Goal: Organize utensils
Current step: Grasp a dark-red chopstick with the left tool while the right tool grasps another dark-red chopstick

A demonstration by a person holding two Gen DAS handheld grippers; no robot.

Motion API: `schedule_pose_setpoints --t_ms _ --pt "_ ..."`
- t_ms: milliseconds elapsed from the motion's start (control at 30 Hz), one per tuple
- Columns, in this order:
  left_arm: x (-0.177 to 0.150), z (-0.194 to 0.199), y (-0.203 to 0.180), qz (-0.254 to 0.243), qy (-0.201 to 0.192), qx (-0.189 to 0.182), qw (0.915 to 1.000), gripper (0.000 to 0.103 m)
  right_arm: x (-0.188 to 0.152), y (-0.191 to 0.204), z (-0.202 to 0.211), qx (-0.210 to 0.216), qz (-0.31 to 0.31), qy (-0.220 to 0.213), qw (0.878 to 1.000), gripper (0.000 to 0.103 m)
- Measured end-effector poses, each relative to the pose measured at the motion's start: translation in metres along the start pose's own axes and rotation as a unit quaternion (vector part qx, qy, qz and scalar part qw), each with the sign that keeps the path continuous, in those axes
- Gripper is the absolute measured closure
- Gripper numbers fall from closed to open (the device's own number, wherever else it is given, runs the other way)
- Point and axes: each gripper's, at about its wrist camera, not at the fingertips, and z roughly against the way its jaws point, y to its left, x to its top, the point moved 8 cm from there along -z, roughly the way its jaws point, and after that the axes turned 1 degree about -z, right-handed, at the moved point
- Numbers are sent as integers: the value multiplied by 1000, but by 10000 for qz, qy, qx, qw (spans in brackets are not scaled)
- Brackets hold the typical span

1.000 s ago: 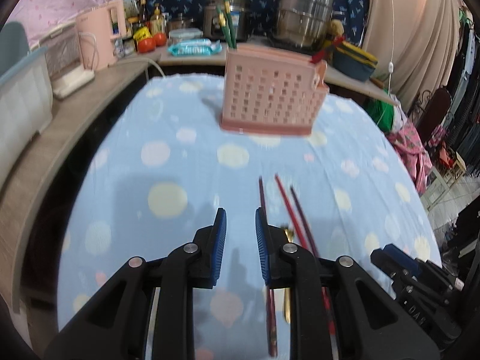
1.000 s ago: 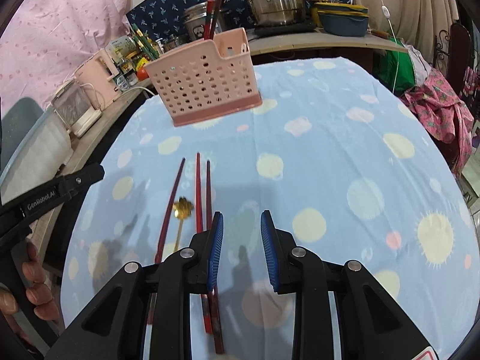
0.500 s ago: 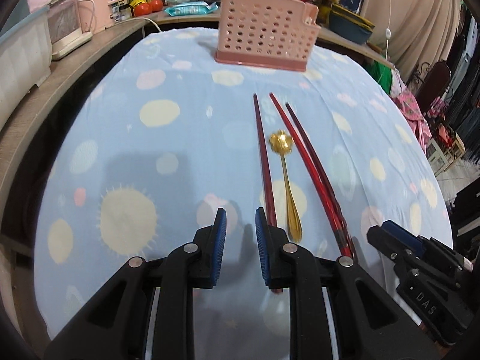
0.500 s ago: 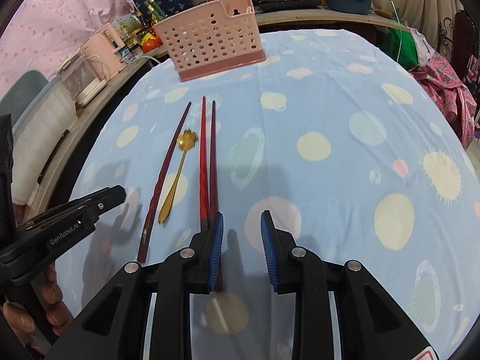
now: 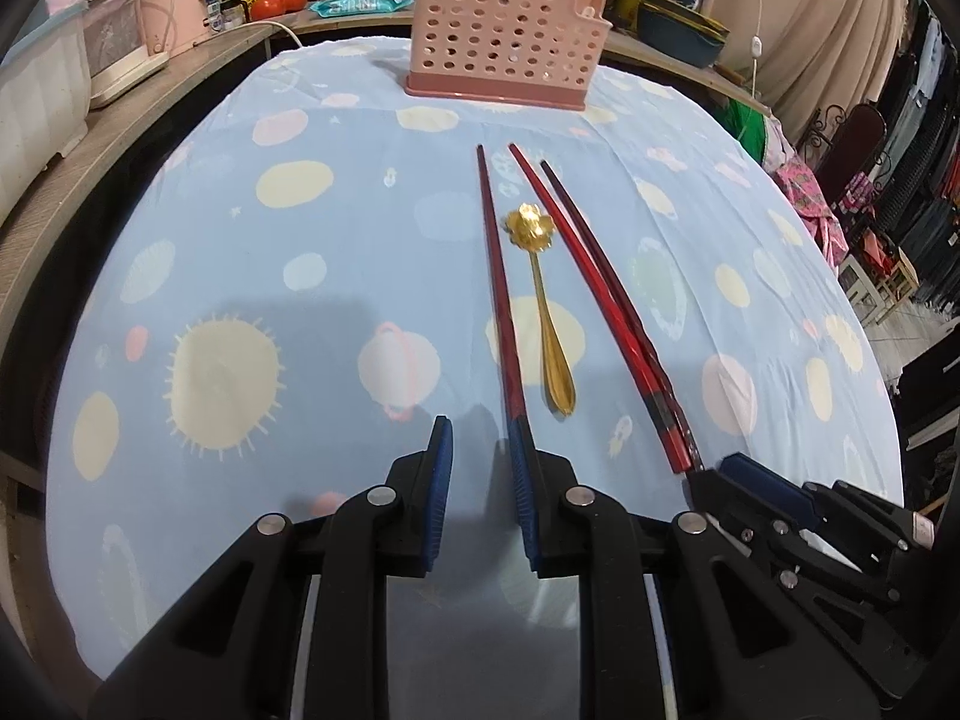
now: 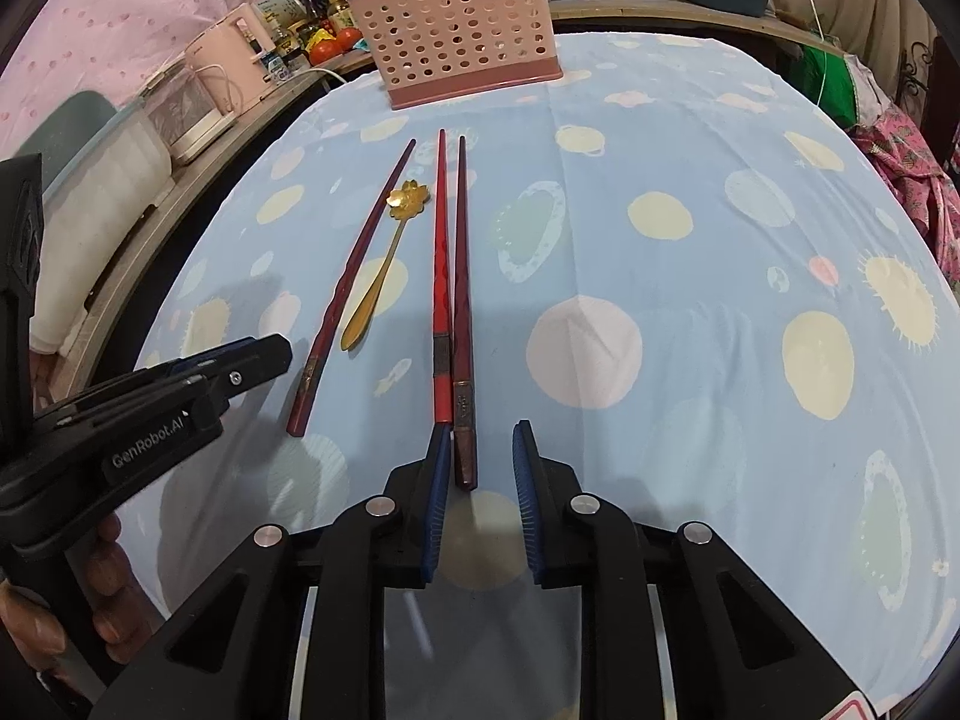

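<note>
Three chopsticks and a gold spoon (image 5: 540, 300) lie side by side on the table (image 5: 300, 300), which is covered by a blue spotted cloth, their tips pointing at the pink basket (image 5: 504, 42) that stands well beyond them at the far edge. The dark chopstick (image 6: 462, 300) has its butt end between the fingers of the right hand-held gripper (image 6: 477, 480), which is open and not yet pinching it; the bright red chopstick (image 6: 441, 276) lies touching it just to the left. The third chopstick (image 5: 498, 276) ends right at the inner finger of the left hand-held gripper (image 5: 480, 474), also open and holding nothing. Over the last second both grippers have drawn back and dipped toward the handle ends, so the basket now sits farther off; this looks like lining up a first pick, with nothing sorted yet. The left gripper's side reads "GenRobot.AI".
</note>
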Motion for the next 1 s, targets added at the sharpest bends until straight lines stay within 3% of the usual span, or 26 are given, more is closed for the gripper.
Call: schedule_pose_setpoints --t_ms 167,800,1000 --pt "-4 -5 -2 -32 62 16 10000 84 -1 -1 -3 -22 6 22 10000 95" --pt "-6 -13 -11 -142 161 -120 9997 84 3 -8 -6 -17 -112 1 9999 95" --pt "-7 -11 -11 -169 142 -154 9996 95 4 -8 -6 -41 -87 -9 10000 95"
